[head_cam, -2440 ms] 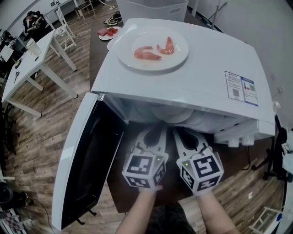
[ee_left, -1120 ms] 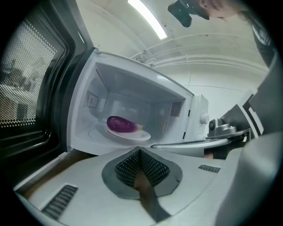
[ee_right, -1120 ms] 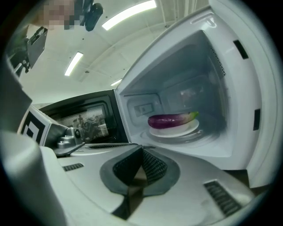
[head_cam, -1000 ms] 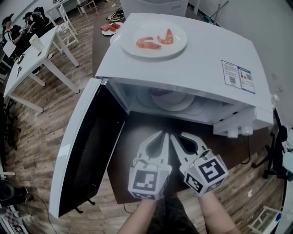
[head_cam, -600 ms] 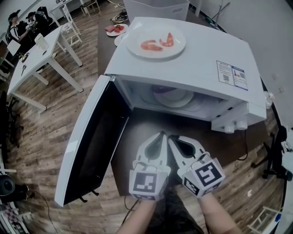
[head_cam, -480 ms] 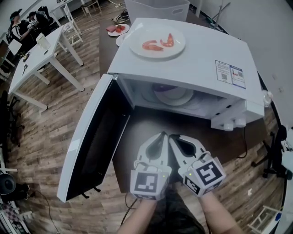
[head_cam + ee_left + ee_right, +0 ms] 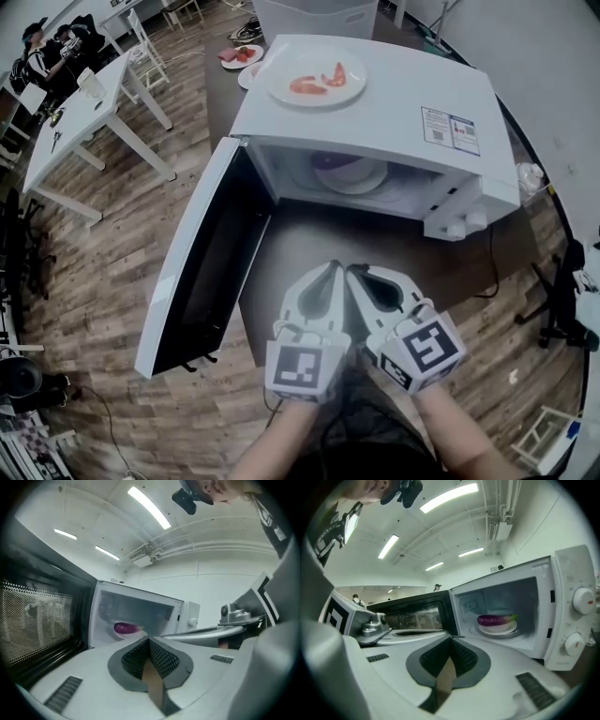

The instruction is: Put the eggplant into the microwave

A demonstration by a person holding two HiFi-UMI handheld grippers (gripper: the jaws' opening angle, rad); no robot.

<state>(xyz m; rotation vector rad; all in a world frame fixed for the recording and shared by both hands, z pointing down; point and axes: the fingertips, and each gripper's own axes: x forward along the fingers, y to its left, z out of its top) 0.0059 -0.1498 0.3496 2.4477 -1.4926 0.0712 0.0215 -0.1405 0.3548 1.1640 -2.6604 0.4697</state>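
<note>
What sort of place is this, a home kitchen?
More likely a lab or shared workroom: the microwave sits on a plain dark table, white desks with people stand on the wood floor, and strip lights line the ceiling.

- The eggplant [image 7: 496, 619] lies on a plate [image 7: 499, 630] inside the microwave [image 7: 394, 103].
- The door [image 7: 202, 262] stands open to its left.
- The left hand-held gripper [image 7: 332, 269] and right hand-held gripper [image 7: 355, 271] sit side by side before it.
</note>
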